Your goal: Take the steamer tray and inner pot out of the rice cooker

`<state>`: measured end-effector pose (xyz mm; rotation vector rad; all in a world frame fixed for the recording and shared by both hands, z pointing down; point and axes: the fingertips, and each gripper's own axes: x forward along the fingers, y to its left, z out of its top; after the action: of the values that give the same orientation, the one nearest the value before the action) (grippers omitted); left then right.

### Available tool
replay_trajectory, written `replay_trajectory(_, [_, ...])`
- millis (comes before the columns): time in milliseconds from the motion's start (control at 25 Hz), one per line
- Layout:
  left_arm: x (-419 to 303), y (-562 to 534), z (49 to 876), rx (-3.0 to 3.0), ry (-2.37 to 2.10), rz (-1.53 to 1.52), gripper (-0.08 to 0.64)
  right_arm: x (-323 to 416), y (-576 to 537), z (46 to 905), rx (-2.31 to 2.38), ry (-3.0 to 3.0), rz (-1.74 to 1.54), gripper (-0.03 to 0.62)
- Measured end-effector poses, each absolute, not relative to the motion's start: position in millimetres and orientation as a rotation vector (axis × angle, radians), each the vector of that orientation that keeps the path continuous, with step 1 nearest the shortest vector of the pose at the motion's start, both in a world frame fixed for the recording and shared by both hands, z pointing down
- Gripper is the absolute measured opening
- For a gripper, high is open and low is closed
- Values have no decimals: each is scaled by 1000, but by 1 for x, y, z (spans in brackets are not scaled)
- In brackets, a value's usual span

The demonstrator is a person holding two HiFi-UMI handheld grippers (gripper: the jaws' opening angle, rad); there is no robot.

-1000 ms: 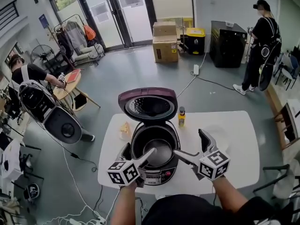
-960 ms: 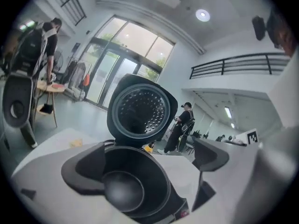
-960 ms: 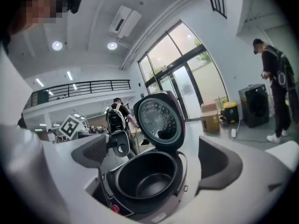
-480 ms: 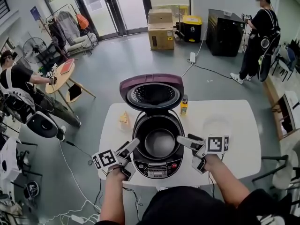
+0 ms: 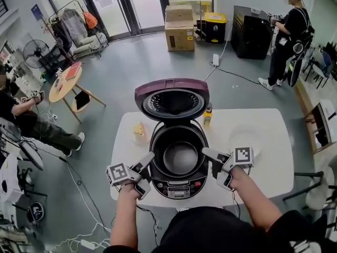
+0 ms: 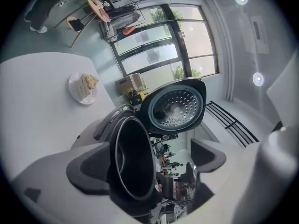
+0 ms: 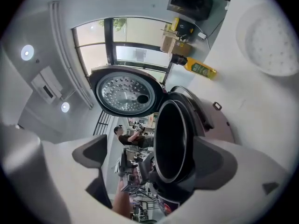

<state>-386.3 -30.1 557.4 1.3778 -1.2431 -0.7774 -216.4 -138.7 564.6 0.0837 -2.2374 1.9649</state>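
Note:
The rice cooker (image 5: 178, 186) stands open on the white table (image 5: 263, 167), its purple lid (image 5: 172, 100) tipped back. The dark inner pot (image 5: 180, 158) sits inside it. A white perforated steamer tray (image 5: 245, 138) lies flat on the table to the right, also visible in the right gripper view (image 7: 275, 45). My left gripper (image 5: 145, 172) is at the cooker's front left, rolled on its side. Its jaws are closing, and the pot rim (image 6: 135, 164) shows in the gap untouched. My right gripper (image 5: 215, 167) is at the front right, open, facing the pot rim (image 7: 173, 143).
A small plate with food (image 5: 140, 132) sits left of the cooker and a yellow bottle (image 5: 207, 115) behind it on the right. Cardboard boxes (image 5: 179, 28), a person standing (image 5: 287, 36) and a round side table (image 5: 66, 83) are on the floor beyond.
Both grippers have come down from above the pot and rolled onto their sides. They now flank the cooker's front rim, left and right.

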Motion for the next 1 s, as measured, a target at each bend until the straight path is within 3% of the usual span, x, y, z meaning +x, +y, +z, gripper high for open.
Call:
replay_trajectory(360, [-381, -28, 562, 1379, -1164, -778, 471, -224, -138, 565, 16, -2200, 2022, 565])
replay_trajectory(680, [-383, -28, 573, 1407, -1143, -671, 372, -228, -141, 571, 27, -2205, 1964, 499])
replay_trajectory(880, [-390, -24, 593, 1377, -1202, -502, 208, -224, -139, 579, 59, -2220, 1885, 385])
replay_trajectory(1000, [-390, -24, 600, 1374, -1228, -417, 150, -219, -141, 590, 103, -2220, 1819, 275])
